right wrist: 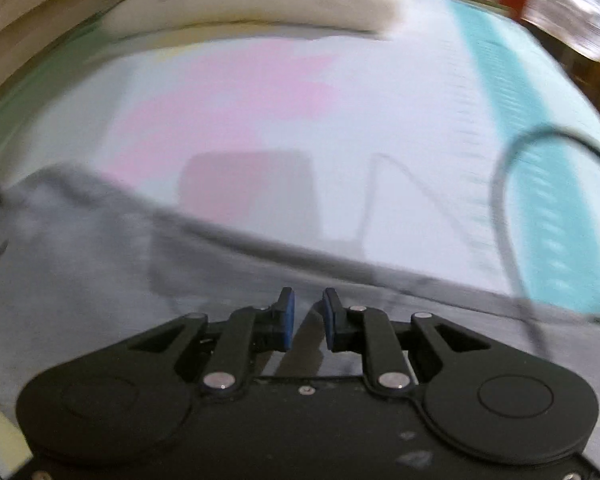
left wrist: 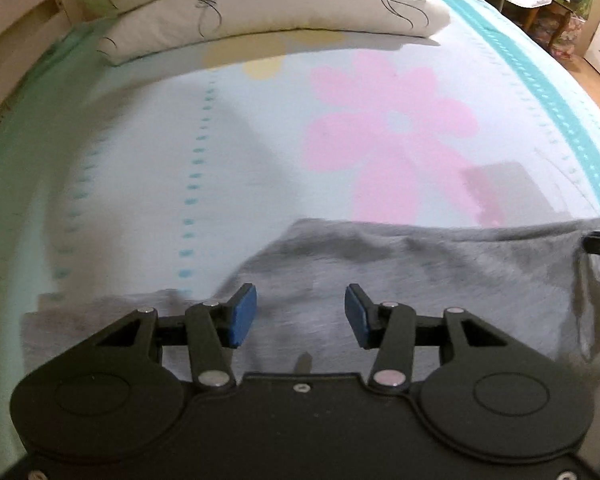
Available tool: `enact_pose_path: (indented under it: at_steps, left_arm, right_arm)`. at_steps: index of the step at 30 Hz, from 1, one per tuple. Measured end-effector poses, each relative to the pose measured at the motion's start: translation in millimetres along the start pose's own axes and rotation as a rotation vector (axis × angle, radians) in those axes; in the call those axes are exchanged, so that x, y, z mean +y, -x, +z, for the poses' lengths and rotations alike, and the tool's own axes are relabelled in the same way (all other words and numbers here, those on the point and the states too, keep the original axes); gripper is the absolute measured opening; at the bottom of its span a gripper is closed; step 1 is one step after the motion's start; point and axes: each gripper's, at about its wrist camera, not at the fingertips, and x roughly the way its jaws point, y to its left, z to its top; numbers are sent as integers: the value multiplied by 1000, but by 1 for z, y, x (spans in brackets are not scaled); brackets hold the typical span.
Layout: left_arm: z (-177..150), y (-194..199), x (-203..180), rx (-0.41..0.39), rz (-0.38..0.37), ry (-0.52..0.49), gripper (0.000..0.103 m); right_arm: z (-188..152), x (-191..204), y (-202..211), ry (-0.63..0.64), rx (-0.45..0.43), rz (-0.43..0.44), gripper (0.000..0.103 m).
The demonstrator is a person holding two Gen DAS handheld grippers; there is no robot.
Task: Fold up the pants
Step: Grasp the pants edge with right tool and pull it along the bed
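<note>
Left gripper (left wrist: 300, 316) hangs spread over the pants (left wrist: 420, 280); right gripper (right wrist: 308, 318), fingers narrowly parted, holds nothing. Grabbing one layer could skew the fold on the bed (left wrist: 140, 160).

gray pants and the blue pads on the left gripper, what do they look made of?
Gray pants: soft knit, probably cotton jersey or fleece; matte heathered surface that drapes in loose wrinkles. Exact fibre can't be told.
Blue pads on the left gripper: look like rubber or foam, matte and slightly grainy, set in black finger mounts that seem to be hard plastic.
</note>
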Motion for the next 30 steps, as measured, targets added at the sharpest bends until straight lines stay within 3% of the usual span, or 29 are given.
enact_pose_path:
  at_steps: [7,10,12,15,17,22,25,26,30]
  left_arm:
    - [7,-5,-52,9,15,-38,55]
    - [7,-6,-72,16,-12,-45,55]
    - [3,-8,-88,26,-36,-54,56]
    - [-8,-13,-112,39,-74,-86,56]
    - [-17,-17,-126,43,-91,-111,56]
    - [-30,-39,-148,61,-103,-159,56]
    - [-28,-57,-149,62,-69,-155,56]
    - [-27,-62,-148,55,-57,-151,60]
    - [-12,-71,-141,-4,-28,-90,61]
  right_arm:
    - [-18,-141,77,-269,-49,-170,18]
    - [-35,-198,115,-427,-94,-296,19]
    - [-43,-218,133,-463,-139,-322,20]
    - [-52,-231,137,-436,-130,-199,28]
    - [-59,-226,131,-410,-119,-122,28]
    - [-68,-192,86,-285,-63,-93,28]
    - [-62,-194,51,-306,-31,-23,28]
    - [-59,-196,41,-298,-14,-26,28]
    - [-53,-195,2,-236,26,-125,27]
